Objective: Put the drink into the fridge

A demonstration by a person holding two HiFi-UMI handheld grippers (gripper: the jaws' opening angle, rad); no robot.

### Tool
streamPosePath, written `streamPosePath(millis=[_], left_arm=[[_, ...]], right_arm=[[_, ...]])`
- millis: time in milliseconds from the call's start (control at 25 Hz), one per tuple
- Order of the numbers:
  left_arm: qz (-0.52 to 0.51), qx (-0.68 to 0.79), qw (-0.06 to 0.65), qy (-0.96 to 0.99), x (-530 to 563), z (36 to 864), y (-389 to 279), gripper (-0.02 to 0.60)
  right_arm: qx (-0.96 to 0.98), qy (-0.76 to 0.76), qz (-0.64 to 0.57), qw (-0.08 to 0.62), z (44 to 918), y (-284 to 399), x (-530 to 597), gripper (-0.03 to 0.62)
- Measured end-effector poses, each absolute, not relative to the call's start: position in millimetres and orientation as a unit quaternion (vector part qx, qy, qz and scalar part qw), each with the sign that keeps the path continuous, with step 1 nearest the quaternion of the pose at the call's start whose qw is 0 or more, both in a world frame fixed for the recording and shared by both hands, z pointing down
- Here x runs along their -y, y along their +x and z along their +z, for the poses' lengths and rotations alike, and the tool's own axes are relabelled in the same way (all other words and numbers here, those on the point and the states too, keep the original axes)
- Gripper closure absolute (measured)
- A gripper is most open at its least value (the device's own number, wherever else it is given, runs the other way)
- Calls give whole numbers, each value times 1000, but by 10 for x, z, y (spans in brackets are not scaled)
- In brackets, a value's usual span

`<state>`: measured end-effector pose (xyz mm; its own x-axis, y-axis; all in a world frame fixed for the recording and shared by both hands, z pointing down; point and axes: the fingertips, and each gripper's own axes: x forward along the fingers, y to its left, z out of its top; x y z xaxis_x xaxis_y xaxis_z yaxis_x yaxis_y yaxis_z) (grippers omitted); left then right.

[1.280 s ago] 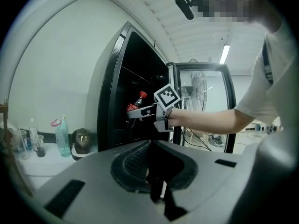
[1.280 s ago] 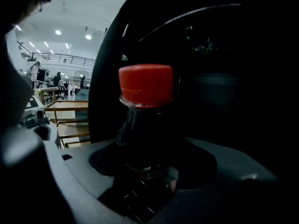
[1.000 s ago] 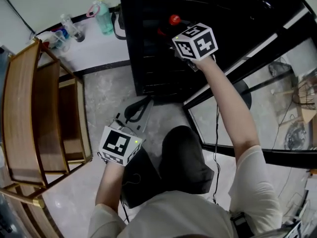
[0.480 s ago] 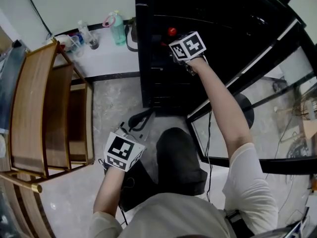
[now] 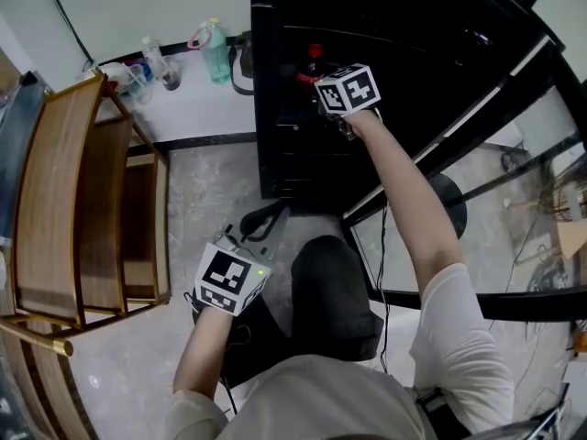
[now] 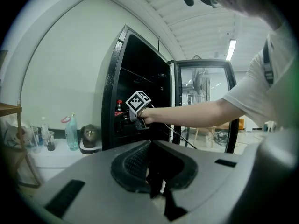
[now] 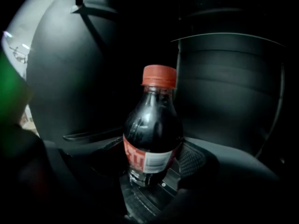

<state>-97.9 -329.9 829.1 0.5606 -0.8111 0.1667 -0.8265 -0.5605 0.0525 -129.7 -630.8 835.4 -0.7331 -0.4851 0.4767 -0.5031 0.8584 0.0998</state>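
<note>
Head view: the black fridge (image 5: 275,117) stands open, its glass door (image 5: 431,191) swung out to the right. A slatted wooden rack (image 5: 55,200) flanks bare marbled floor (image 5: 202,181). The right gripper (image 5: 323,85) reaches past the cabinet's front edge, just behind the red-capped drink (image 5: 315,53).

Left gripper view: the left gripper (image 6: 154,190) hangs low and well clear of the fridge, its fingers closed together on nothing.

Right gripper view: the drink, a rounded plastic bottle of dark liquid, stands upright inside the fridge. It sits between opening ribbed fingers (image 7: 192,160), with dark smooth walls around it.
</note>
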Motion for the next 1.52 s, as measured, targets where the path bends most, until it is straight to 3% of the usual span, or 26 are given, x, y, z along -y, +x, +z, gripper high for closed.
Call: streamPosePath(millis=[400,640,1320,1520], left_arm=[[69,470,53,878,3123,8137,-1150,571],[63,454,38,888,3072,8016,-1151,571],[55,434,31,899,3521,7803,-1029,571],[32,415,94,905,3691,7534,-826,571]], right_arm=[[929,306,-18,209,8064,-1145,6204,224],[927,330,-40,175,7807,-888,6013,241],[939,332,-47,82,7248,-545,5284,525],[935,348,-20,70,7007,-365,5285,585]])
